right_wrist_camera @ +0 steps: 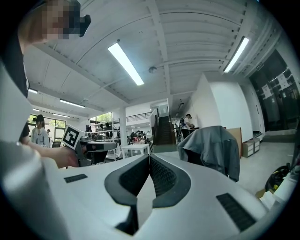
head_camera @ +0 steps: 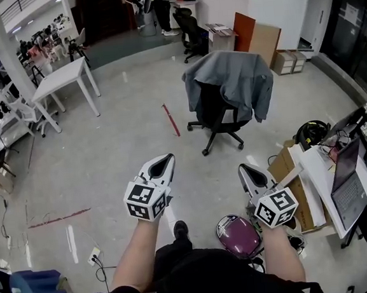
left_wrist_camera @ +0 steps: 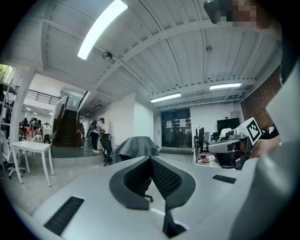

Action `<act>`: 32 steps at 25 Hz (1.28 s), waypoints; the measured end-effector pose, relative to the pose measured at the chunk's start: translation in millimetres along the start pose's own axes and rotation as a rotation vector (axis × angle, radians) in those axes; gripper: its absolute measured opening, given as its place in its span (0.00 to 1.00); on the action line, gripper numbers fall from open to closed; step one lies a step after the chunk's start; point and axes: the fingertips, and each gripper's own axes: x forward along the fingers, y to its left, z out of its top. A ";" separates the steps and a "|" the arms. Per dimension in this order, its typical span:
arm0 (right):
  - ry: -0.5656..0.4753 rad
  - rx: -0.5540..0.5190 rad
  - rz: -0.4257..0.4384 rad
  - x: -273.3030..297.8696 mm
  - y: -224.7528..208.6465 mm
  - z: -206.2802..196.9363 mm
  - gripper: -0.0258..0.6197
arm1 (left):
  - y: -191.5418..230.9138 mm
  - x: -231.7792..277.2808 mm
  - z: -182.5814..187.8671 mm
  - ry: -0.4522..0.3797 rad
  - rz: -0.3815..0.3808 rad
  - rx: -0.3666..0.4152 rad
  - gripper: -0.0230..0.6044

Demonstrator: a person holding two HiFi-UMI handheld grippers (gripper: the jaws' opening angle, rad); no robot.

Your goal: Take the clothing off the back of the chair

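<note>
Open floor (head_camera: 197, 157) from left hand-held gripper (head_camera: 168, 157) and right hand-held gripper (head_camera: 242, 167) up to chair (head_camera: 222, 117): straight lane free. Red strip (head_camera: 170, 119) flat on floor, left of chair. Right side crowded: cardboard boxes (head_camera: 286, 165), surface (head_camera: 318, 163) with laptop (head_camera: 347, 182). Purple helmet (head_camera: 238, 235) on floor below right hand-held gripper. White table (head_camera: 66, 79) well apart, far left.

Left tool (head_camera: 166, 157), right tool (head_camera: 243, 167): white, black pads (left_wrist_camera: 164, 178), marker cubes (head_camera: 147, 200); black short-sleeved shirt (head_camera: 202, 281).

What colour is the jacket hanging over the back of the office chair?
Grey. The jacket drapes over the black chair; it shows best in the head view.
</note>
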 end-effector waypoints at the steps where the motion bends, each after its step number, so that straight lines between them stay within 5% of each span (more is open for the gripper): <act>1: 0.002 0.001 -0.004 4.0 -3.8 0.1 0.06 | 3.1 5.0 -0.1 -0.002 -0.003 -0.002 0.04; 20: 0.092 0.006 -0.069 208.7 -68.2 12.1 0.07 | 166.3 163.6 1.1 0.016 -0.110 -0.029 0.04; 32: 0.093 0.020 -0.124 286.4 -75.4 17.1 0.09 | 231.1 203.3 1.6 0.014 -0.184 -0.029 0.04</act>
